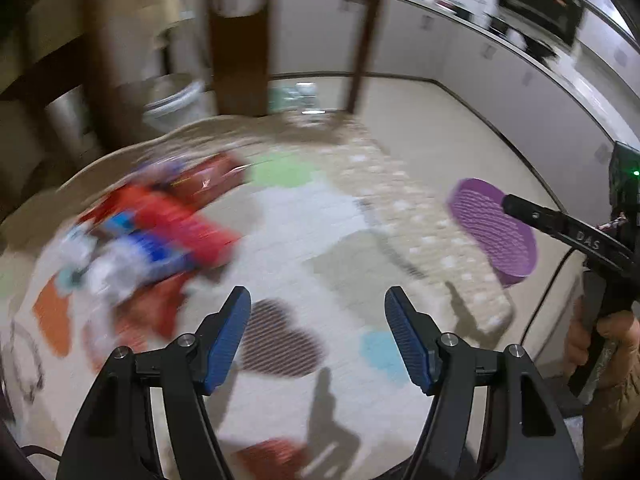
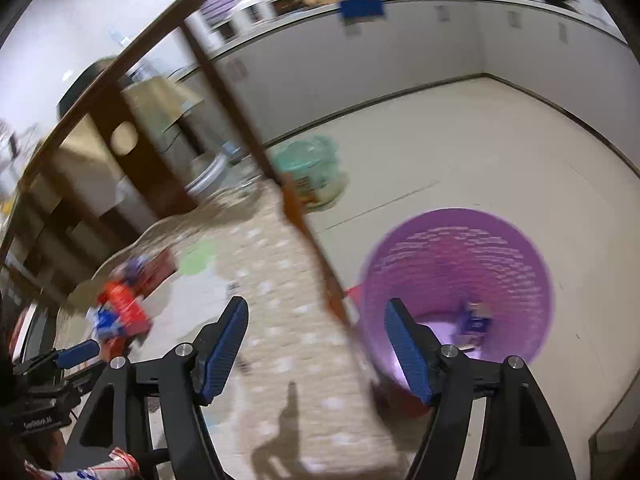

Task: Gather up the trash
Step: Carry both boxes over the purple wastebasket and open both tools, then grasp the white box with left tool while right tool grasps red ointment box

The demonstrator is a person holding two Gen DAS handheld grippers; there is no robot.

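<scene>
A blurred pile of red, blue and white wrappers (image 1: 152,240) lies on the patterned rug (image 1: 312,220), ahead and left of my open, empty left gripper (image 1: 318,340). The pile also shows far left in the right wrist view (image 2: 120,308). A purple slatted basket (image 2: 456,284) stands on the floor just ahead and right of my open, empty right gripper (image 2: 316,344); a small blue and brown piece of trash (image 2: 474,322) lies inside it. The basket (image 1: 494,232) shows at the right of the left wrist view, behind the right gripper's arm (image 1: 568,228).
Dark wooden table legs (image 1: 240,40) and a leg (image 2: 280,184) rise from the rug. A green bag (image 2: 312,172) sits on the pale floor beyond. White cabinets (image 2: 400,48) line the far wall. Bins and boxes (image 1: 172,96) stand at the left.
</scene>
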